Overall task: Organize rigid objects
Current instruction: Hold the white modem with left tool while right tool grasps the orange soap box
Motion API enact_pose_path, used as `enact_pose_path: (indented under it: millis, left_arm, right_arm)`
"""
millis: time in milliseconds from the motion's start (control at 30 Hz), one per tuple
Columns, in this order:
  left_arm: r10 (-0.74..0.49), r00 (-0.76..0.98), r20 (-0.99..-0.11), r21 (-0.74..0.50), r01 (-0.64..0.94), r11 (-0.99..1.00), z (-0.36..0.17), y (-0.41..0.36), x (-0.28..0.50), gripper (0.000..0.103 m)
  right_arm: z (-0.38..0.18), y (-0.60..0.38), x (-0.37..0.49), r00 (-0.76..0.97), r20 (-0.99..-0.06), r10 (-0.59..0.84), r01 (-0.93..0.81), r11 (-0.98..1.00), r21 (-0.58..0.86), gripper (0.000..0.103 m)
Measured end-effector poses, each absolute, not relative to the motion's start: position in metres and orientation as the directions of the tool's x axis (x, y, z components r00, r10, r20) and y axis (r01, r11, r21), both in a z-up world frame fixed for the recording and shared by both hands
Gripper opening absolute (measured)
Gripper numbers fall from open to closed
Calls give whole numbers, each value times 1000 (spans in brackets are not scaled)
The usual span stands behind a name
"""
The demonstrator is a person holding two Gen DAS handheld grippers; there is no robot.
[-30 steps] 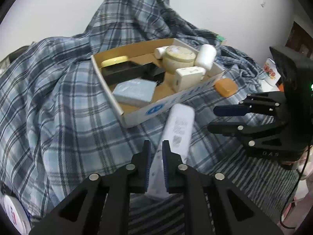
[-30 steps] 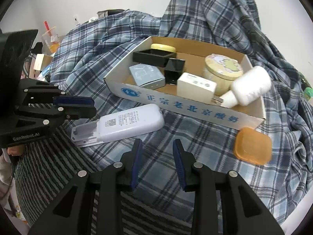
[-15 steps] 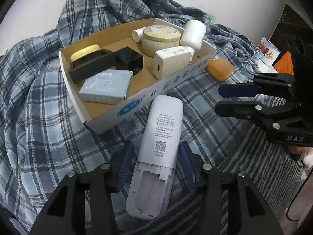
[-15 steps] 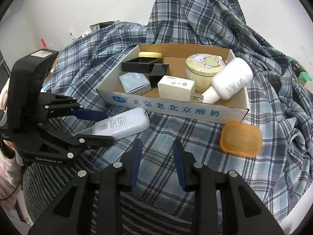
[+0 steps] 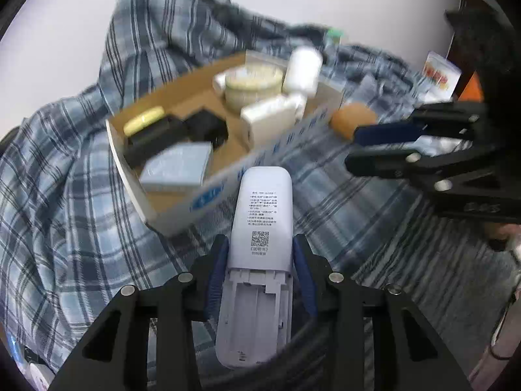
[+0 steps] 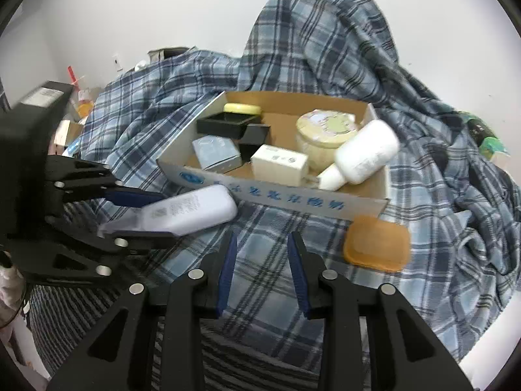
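My left gripper is shut on a white remote control lying back side up with its battery bay open, held just in front of the cardboard box. It also shows in the right wrist view between the left gripper's fingers. My right gripper is open and empty above the plaid cloth. An orange lidded container lies on the cloth to its right, outside the box.
The box holds a white bottle, a round tin, a white adapter, a grey-blue box, black trays and a yellow soap. Plaid cloth is heaped behind it.
My left gripper let go of the remote's narrow edge, opened, then closed across its flat width. It now holds the remote nearer the box. The right gripper stayed open and shifted slightly.
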State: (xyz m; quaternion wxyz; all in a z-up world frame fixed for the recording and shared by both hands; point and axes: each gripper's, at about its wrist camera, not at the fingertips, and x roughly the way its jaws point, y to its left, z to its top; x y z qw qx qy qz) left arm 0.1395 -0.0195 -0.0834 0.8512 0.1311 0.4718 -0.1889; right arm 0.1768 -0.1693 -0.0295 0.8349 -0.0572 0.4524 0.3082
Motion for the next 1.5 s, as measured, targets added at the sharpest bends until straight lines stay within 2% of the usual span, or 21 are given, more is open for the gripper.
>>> enact_pose_path:
  millis: [333, 400, 433, 533, 967, 1200, 1433, 1500]
  left_arm:
    - [-267, 571, -777, 39, 466, 884, -20, -31, 120, 40]
    - [-280, 563, -778, 27, 474, 880, -16, -34, 118, 33]
    - [-285, 551, -784, 19, 481, 876, -17, -36, 117, 19]
    - [-296, 506, -810, 3, 508, 861, -28, -47, 110, 19]
    - [-311, 536, -785, -9, 492, 870, -39, -57, 108, 20]
    - [-266, 477, -838, -24, 454, 891, -82, -66, 144, 19]
    - [-279, 442, -852, -56, 454, 889, -96, -67, 151, 19]
    - [-274, 431, -860, -50, 462, 885, -103, -69, 151, 19]
  right_arm:
    - [-18, -211, 182, 463, -772, 436, -486, 853, 190, 31]
    - [-18, -217, 182, 469, -770, 433, -474, 859, 194, 31]
    - [-18, -219, 182, 470, -770, 432, -470, 861, 196, 31]
    - [-21, -225, 180, 468, -773, 429, -462, 864, 200, 31]
    - [-23, -230, 180, 466, -773, 431, -463, 863, 203, 31]
    - [-23, -235, 183, 472, -775, 420, -450, 871, 198, 31]
    - [-30, -240, 190, 459, -784, 417, -424, 879, 219, 31]
    - [-30, -241, 191, 459, -790, 407, -413, 885, 216, 35]
